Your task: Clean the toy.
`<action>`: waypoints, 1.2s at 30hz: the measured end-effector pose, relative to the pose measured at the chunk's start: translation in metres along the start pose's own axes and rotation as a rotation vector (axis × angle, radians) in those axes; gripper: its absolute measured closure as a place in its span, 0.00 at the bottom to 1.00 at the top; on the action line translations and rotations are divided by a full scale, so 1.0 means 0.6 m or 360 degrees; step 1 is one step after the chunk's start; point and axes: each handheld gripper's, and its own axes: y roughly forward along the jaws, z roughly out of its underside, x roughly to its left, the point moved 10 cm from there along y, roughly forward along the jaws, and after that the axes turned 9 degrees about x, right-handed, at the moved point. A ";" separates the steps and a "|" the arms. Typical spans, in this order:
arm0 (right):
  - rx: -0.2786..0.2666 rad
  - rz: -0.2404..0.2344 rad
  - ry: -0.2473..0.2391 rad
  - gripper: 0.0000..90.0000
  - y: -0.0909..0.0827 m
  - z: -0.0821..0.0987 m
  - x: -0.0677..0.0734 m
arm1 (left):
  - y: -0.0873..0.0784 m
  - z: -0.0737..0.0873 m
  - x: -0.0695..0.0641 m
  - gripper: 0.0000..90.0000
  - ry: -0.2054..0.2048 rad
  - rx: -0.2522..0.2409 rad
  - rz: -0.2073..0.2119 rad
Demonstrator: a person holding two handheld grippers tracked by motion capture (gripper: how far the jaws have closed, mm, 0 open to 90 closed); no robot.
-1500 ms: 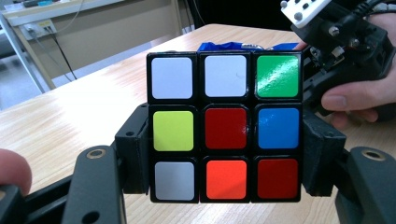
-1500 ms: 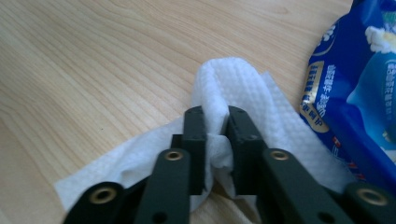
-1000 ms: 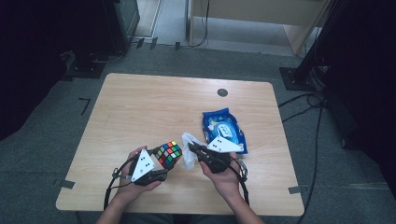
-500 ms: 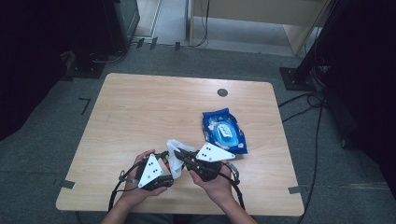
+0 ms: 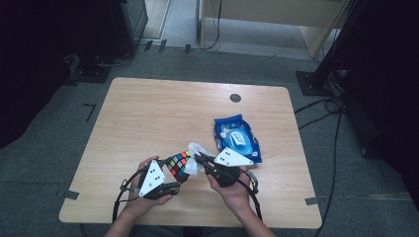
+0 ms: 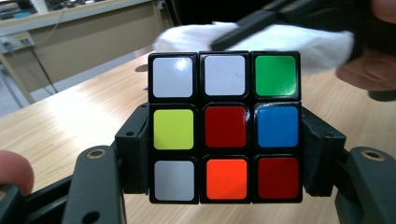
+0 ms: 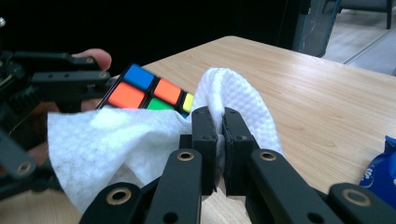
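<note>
A Rubik's cube (image 5: 179, 165) with mixed colours is held just above the table near its front edge. My left gripper (image 5: 174, 174) is shut on the cube (image 6: 225, 126), its jaws pressing on the left and right sides. My right gripper (image 5: 201, 160) is shut on a white wet wipe (image 7: 140, 140), which is folded between its jaws. The wipe (image 5: 193, 157) lies against the cube's right side, and the wipe (image 6: 280, 39) drapes behind the cube's top in the left gripper view. The cube (image 7: 149, 93) shows blue, orange and green tiles past the wipe.
A blue pack of wet wipes (image 5: 236, 138) lies on the wooden table (image 5: 163, 113) just behind my right hand. A small dark round cap (image 5: 235, 98) sits in the table near its far edge. Cables and stand bases lie on the floor around the table.
The wipe first covered the cube's top, then slid off to its right side, so the coloured tiles show again. Both hands stayed near the front edge.
</note>
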 end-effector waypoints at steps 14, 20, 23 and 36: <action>0.0123 0.0110 -0.0051 0.96 0.008 0.020 -0.015 | -0.013 0.009 0.041 0.38 -0.0077 -0.0002 -0.0081; -0.0108 -0.0108 -0.0082 0.96 -0.036 -0.042 0.042 | 0.001 0.009 0.017 0.38 -0.0034 0.0020 -0.0032; -0.0130 -0.0152 -0.0102 0.96 -0.039 -0.049 0.056 | 0.003 0.007 0.007 0.38 -0.0016 0.0019 -0.0009; -0.0101 -0.0125 -0.0159 0.95 -0.015 -0.035 0.062 | 0.006 -0.003 -0.027 0.38 0.0053 -0.0005 0.0077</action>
